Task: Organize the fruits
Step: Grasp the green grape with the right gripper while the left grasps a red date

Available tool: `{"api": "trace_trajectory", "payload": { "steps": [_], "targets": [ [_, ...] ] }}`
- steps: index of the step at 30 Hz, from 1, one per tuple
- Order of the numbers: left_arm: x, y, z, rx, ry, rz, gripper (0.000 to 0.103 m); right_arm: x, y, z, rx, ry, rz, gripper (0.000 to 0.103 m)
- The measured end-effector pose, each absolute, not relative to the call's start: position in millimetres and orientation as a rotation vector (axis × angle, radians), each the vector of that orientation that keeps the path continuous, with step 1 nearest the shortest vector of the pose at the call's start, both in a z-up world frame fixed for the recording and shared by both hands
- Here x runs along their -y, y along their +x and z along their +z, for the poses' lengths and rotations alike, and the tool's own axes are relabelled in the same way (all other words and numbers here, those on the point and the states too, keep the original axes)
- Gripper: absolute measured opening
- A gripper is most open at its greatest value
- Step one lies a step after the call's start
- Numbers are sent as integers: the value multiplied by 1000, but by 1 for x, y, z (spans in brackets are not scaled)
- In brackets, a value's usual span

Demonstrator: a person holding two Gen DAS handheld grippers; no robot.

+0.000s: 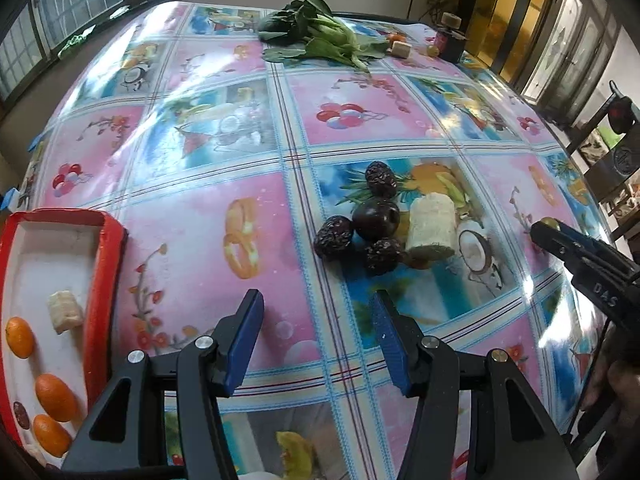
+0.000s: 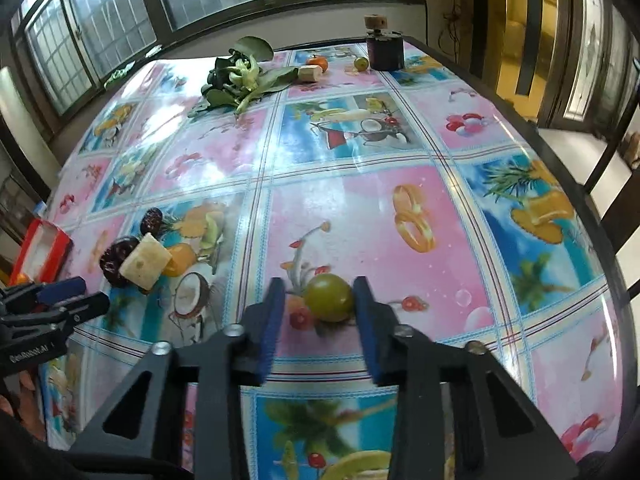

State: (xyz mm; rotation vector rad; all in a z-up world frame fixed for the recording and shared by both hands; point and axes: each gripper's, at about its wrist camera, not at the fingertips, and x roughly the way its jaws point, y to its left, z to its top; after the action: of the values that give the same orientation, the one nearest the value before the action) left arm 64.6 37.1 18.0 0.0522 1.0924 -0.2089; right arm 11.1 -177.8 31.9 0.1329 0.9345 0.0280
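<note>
My right gripper point(image 2: 320, 286) is open low over the table, with a round green fruit point(image 2: 329, 298) between its fingers; the right finger is against it and the left stands off. My left gripper point(image 1: 318, 304) is open and empty, just short of a cluster of wrinkled dark dates point(image 1: 332, 236) around a dark plum point(image 1: 376, 218) and a pale cut chunk point(image 1: 432, 224). A red tray point(image 1: 108, 264) at the left holds three small oranges point(image 1: 54, 396), a date and a pale piece point(image 1: 66, 312). The right gripper point(image 1: 546, 232) shows at the right edge of the left wrist view.
Leafy greens point(image 1: 320, 36) lie at the table's far side, beside an orange point(image 2: 318, 62), a pale chunk point(image 2: 310, 73), a small green fruit point(image 2: 361, 63) and a dark jar point(image 2: 386, 54). Windows run behind the table. A dark chair frame point(image 2: 612, 152) stands along the right edge.
</note>
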Motion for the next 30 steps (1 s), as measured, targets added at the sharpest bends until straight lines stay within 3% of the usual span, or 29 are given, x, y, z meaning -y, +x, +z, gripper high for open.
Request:
{"api": "trace_trajectory", "payload": {
  "steps": [7, 12, 18, 30],
  "targets": [
    [-29, 73, 17, -1070, 5, -284, 55, 180, 10, 31, -929, 143, 42, 24],
    [-21, 76, 17, -1055, 39, -289, 43, 183, 10, 31, -929, 157, 52, 24],
    [-23, 82, 16, -1057, 26, -271, 18, 184, 10, 31, -929, 168, 56, 24],
    [-36, 75, 18, -1064, -43, -298, 17, 191, 1, 32, -933, 223, 67, 24]
  ]
}}
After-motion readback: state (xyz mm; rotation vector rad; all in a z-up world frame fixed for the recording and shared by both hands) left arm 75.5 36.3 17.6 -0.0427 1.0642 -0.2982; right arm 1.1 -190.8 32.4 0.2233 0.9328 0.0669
